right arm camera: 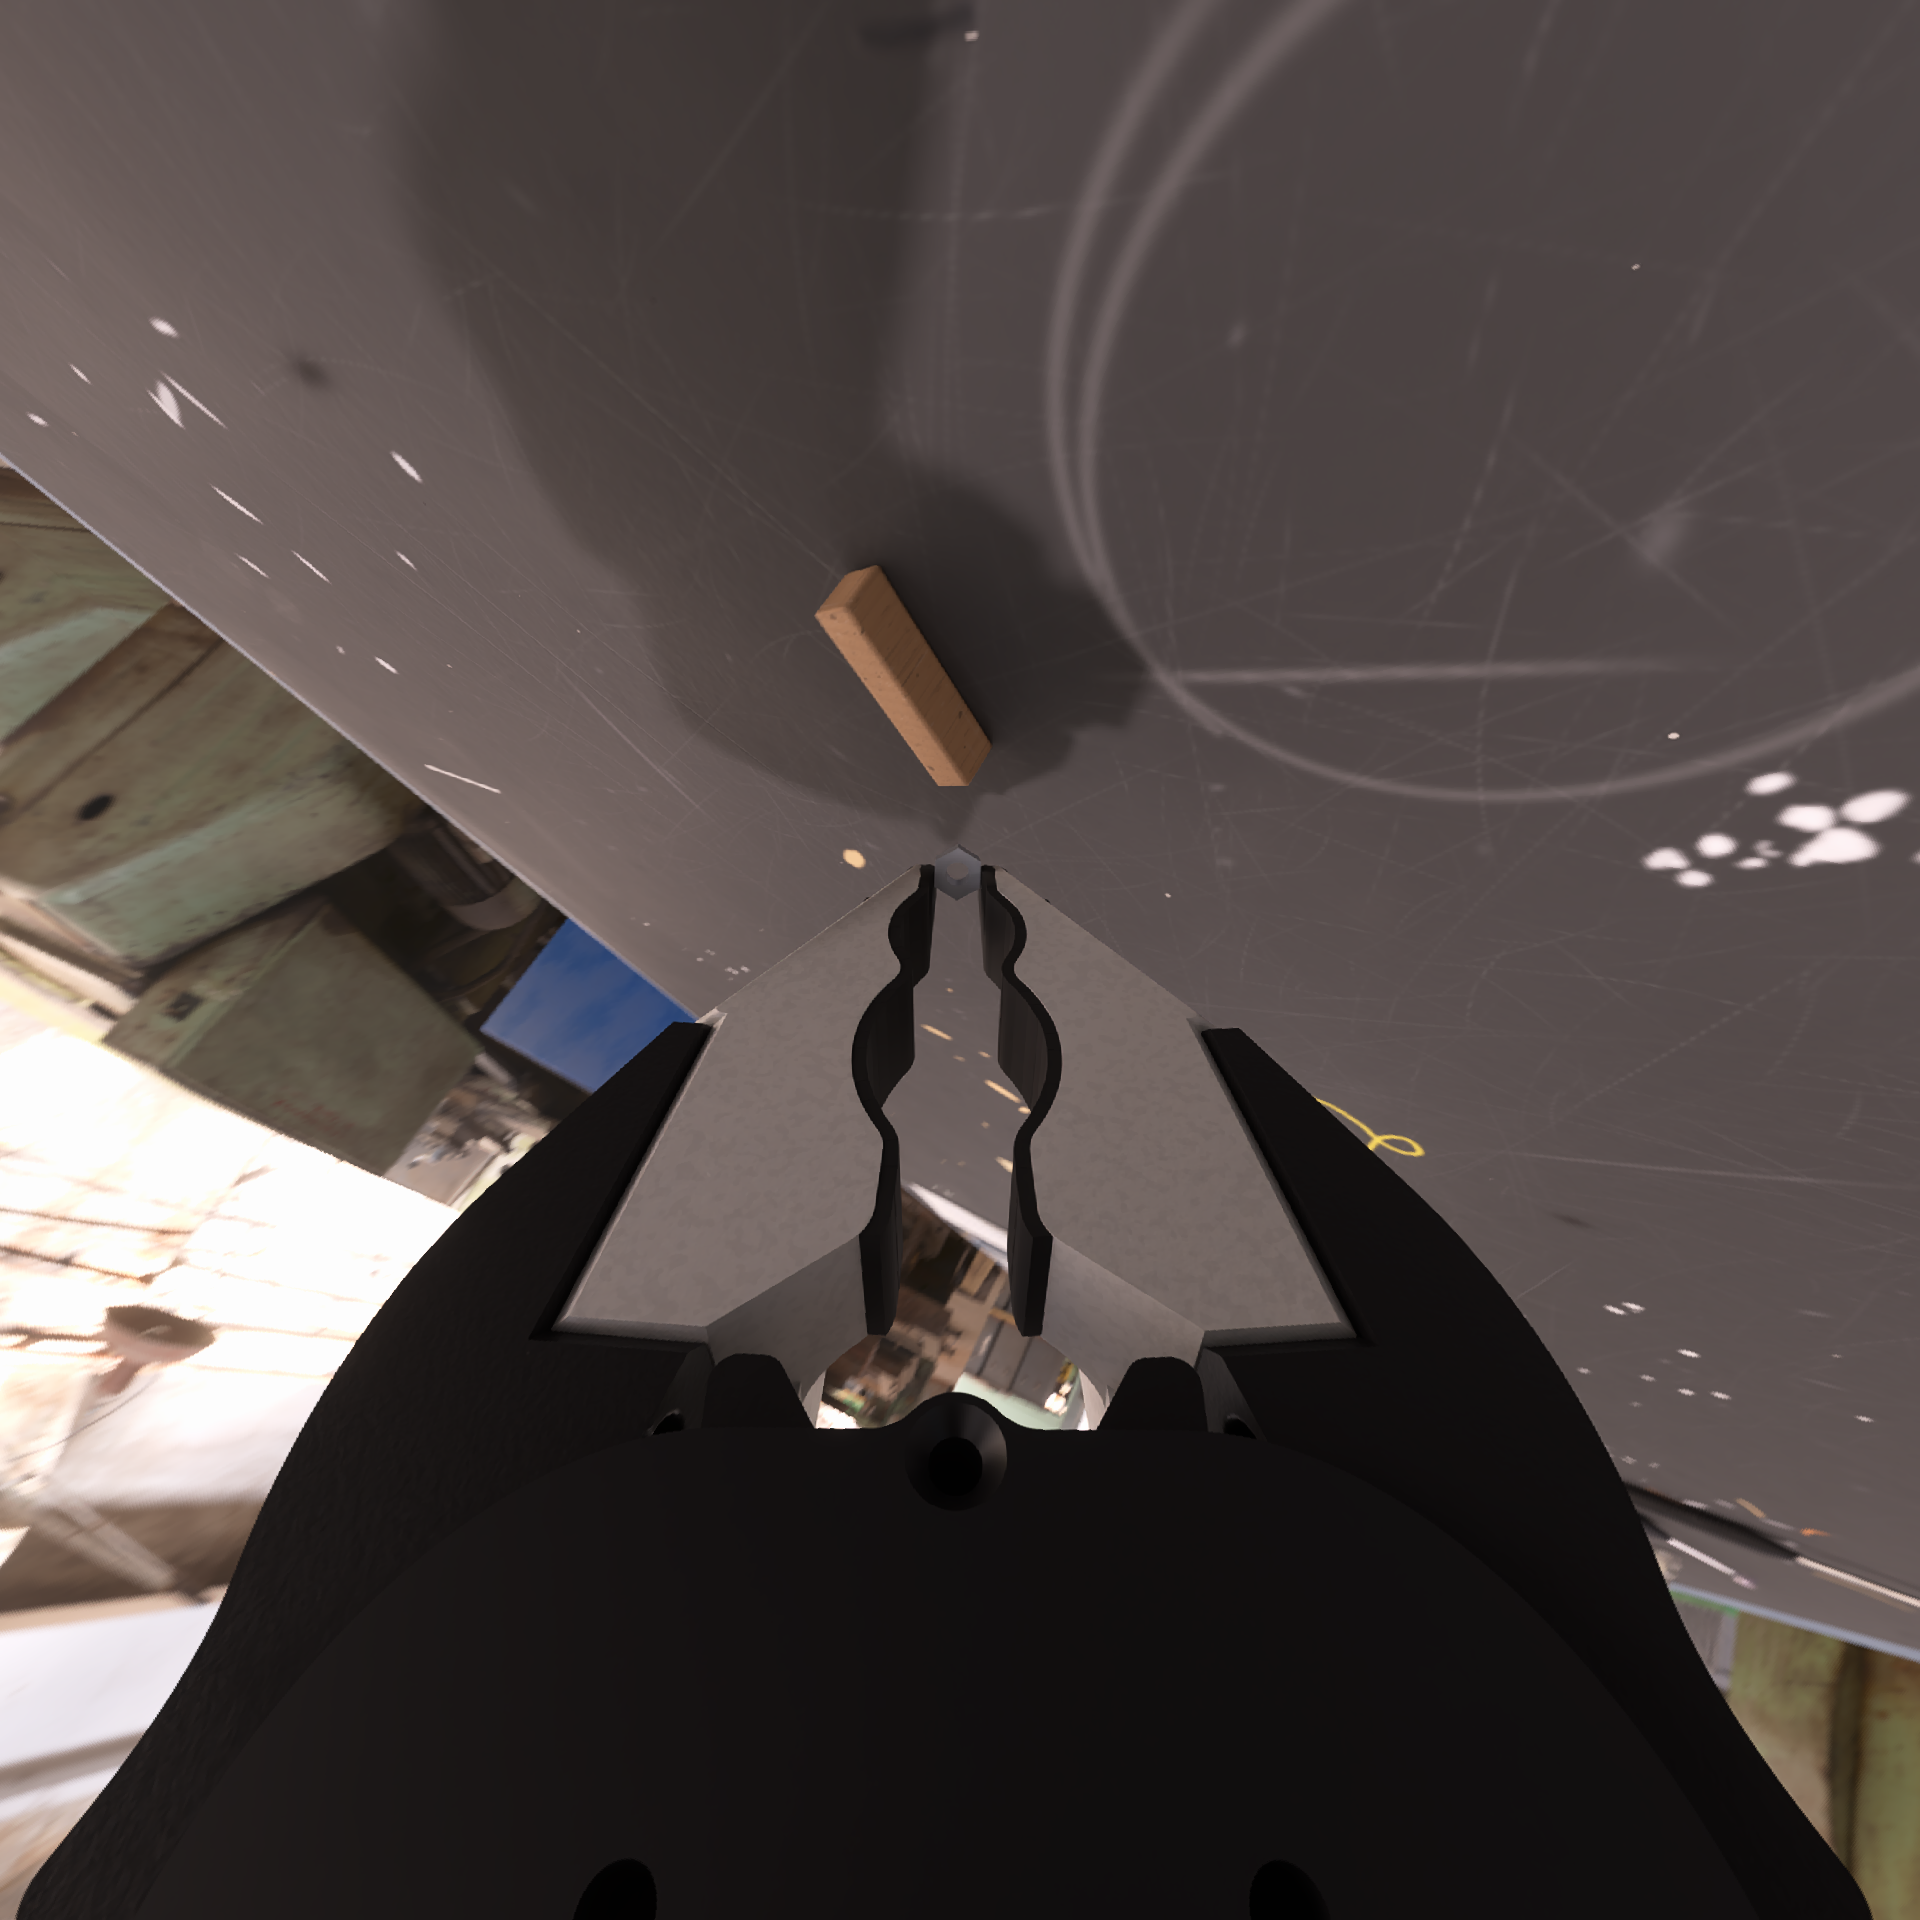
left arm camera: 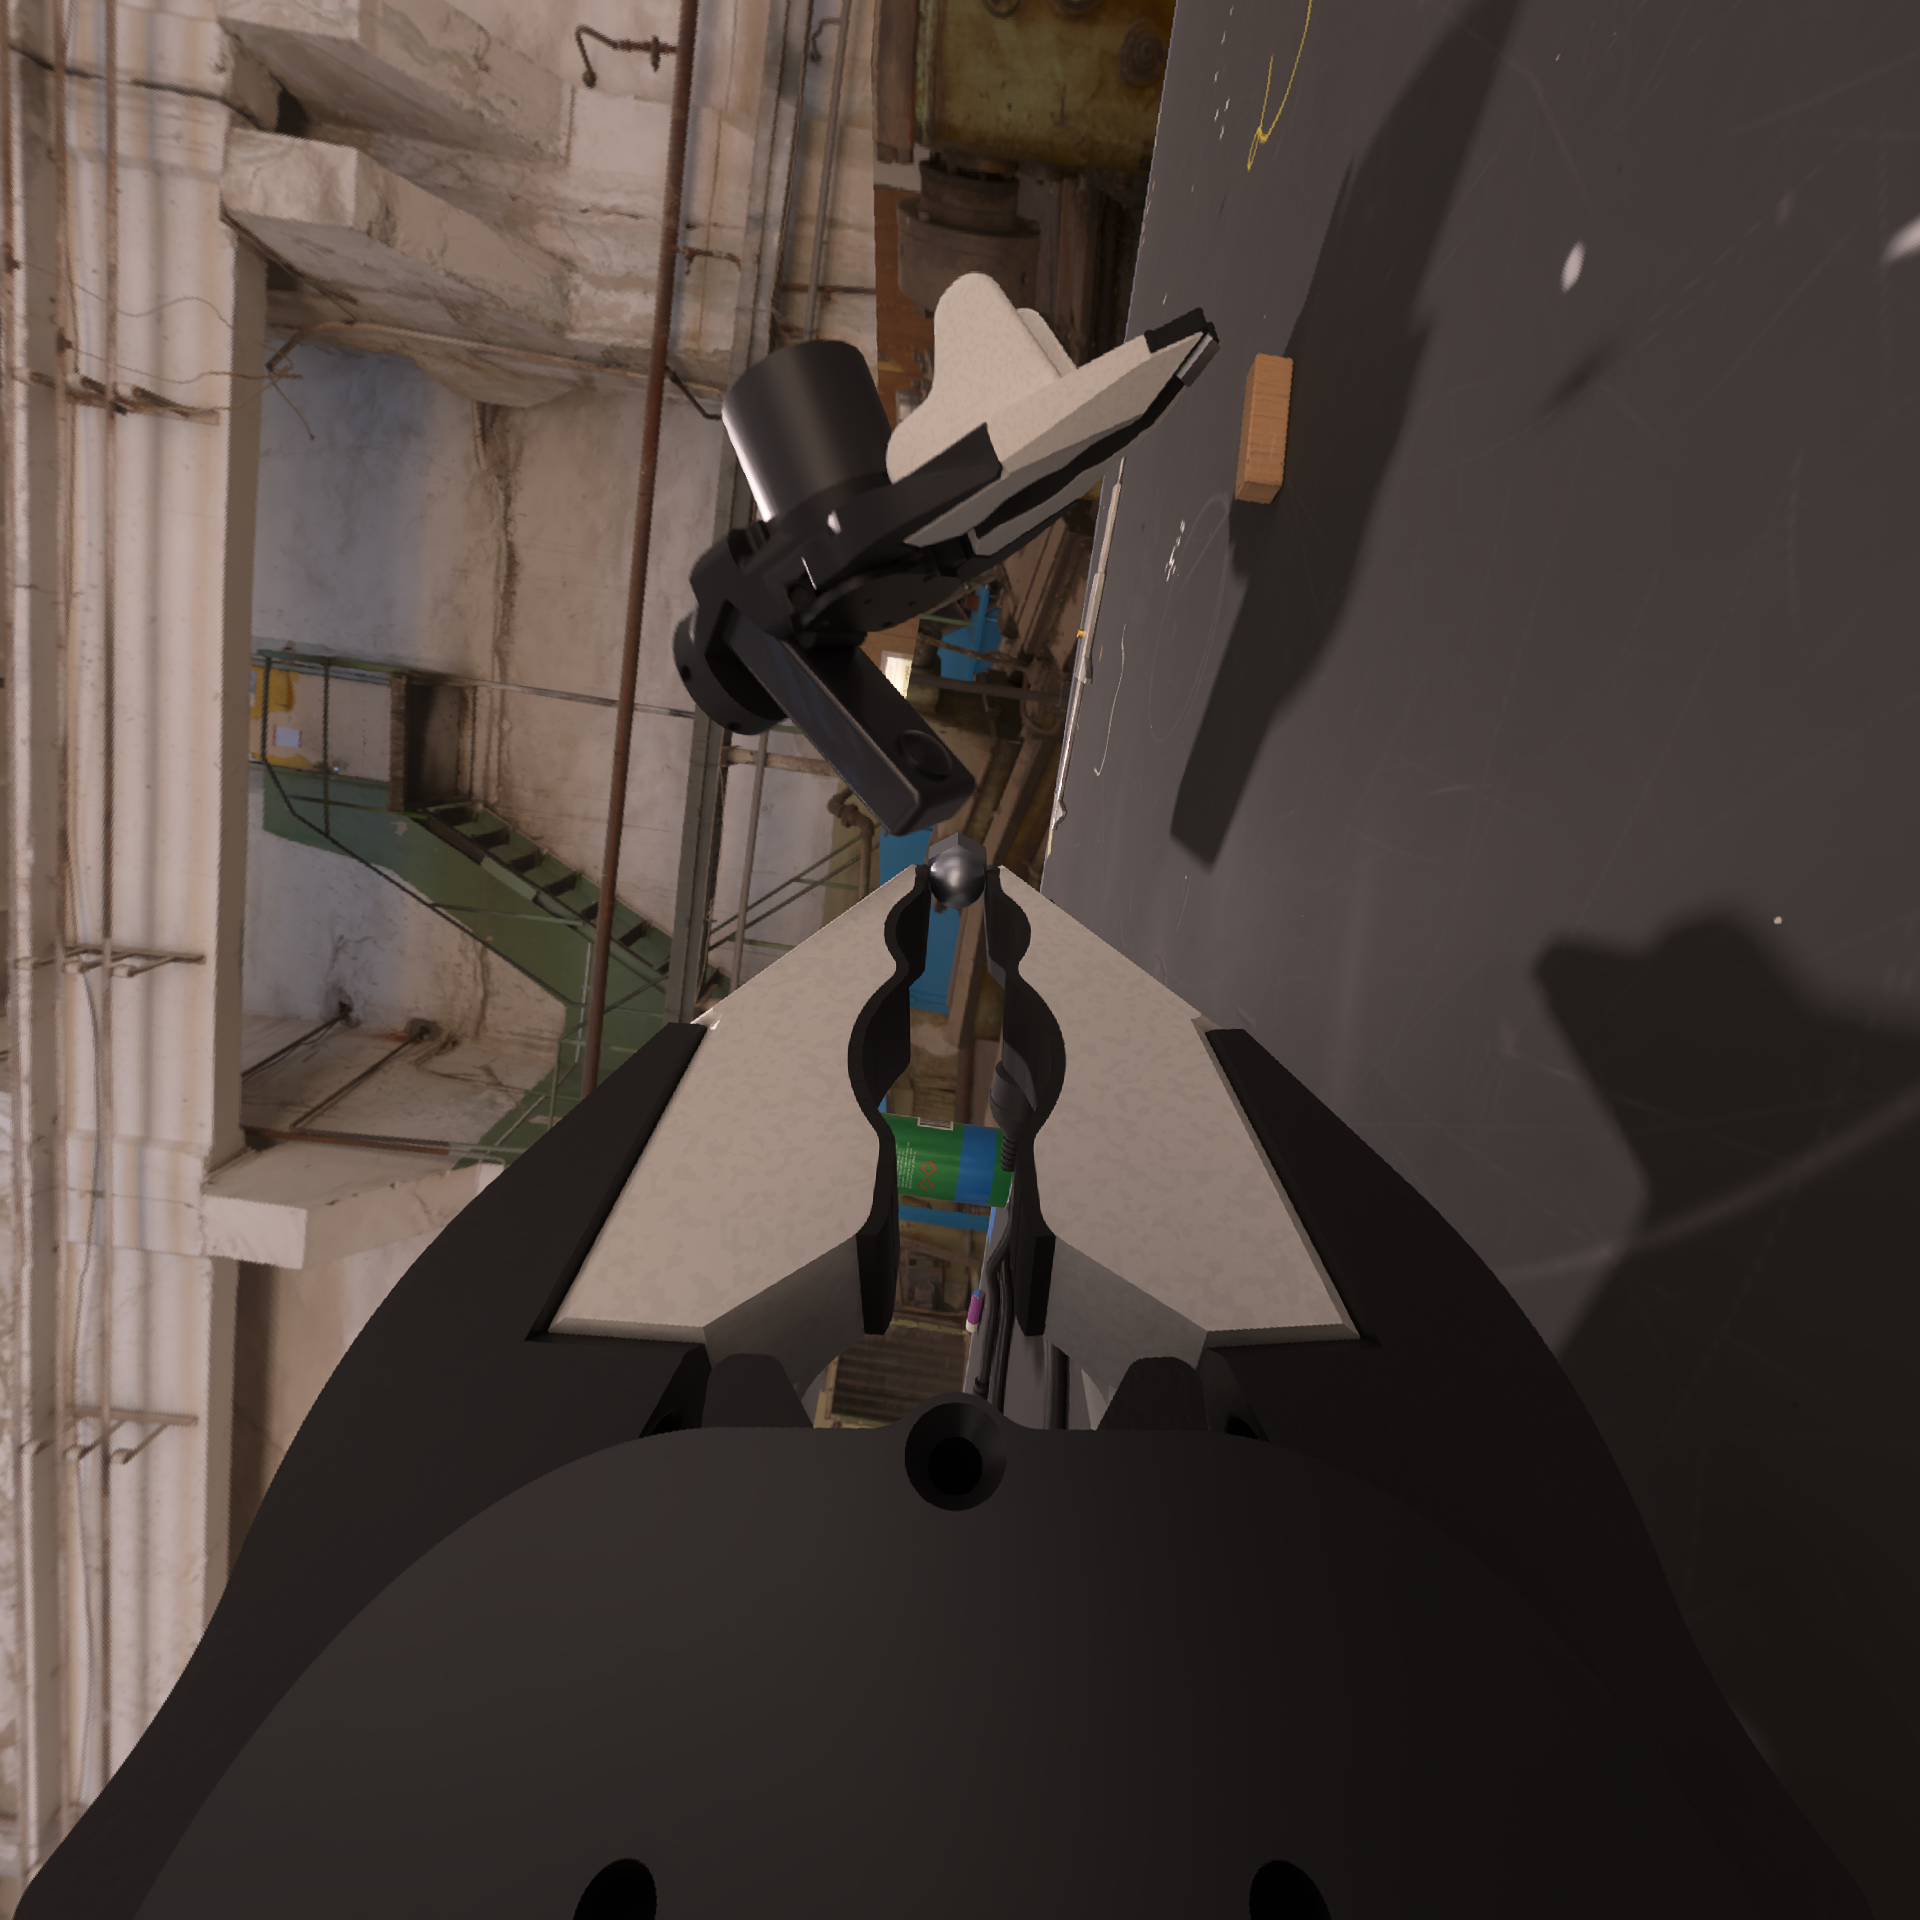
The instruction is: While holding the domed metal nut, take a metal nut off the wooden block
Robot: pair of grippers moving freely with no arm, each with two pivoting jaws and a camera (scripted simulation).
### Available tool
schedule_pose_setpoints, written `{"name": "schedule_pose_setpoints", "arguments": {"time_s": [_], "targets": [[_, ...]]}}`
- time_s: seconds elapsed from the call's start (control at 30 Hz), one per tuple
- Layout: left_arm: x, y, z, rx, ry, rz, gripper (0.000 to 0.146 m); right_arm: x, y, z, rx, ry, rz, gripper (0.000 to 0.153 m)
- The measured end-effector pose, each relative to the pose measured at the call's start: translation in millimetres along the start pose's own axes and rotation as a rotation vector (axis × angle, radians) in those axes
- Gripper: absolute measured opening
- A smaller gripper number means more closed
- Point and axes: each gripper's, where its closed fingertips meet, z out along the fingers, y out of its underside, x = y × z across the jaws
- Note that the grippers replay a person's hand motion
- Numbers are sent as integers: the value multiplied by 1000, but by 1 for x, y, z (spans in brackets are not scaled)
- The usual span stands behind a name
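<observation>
My left gripper (left arm camera: 955, 881) is shut on the domed metal nut (left arm camera: 957, 873), a small shiny dome held at its fingertips, off the table's edge. My right gripper (right arm camera: 956, 875) is shut on a small pale hex metal nut (right arm camera: 956, 871) and holds it a short way from the wooden block (right arm camera: 902, 673). The block is a small light-brown bar lying on the dark table (right arm camera: 1455, 416), with nothing on it. The left wrist view also shows the right gripper (left arm camera: 1195, 338) with its tips near the block (left arm camera: 1264, 426).
The dark scratched table (left arm camera: 1558, 727) has white paint specks and faint ring marks. Its edge (right arm camera: 416, 748) runs diagonally at the left of the right wrist view. A workshop hall with stairs lies beyond it.
</observation>
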Motion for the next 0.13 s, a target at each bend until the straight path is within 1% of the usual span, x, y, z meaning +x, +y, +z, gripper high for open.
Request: {"name": "schedule_pose_setpoints", "arguments": {"time_s": [0.13], "targets": [[0, -1, -1, 3, 0, 12, 10, 1, -1, 2, -82, -58, 72, 8]]}}
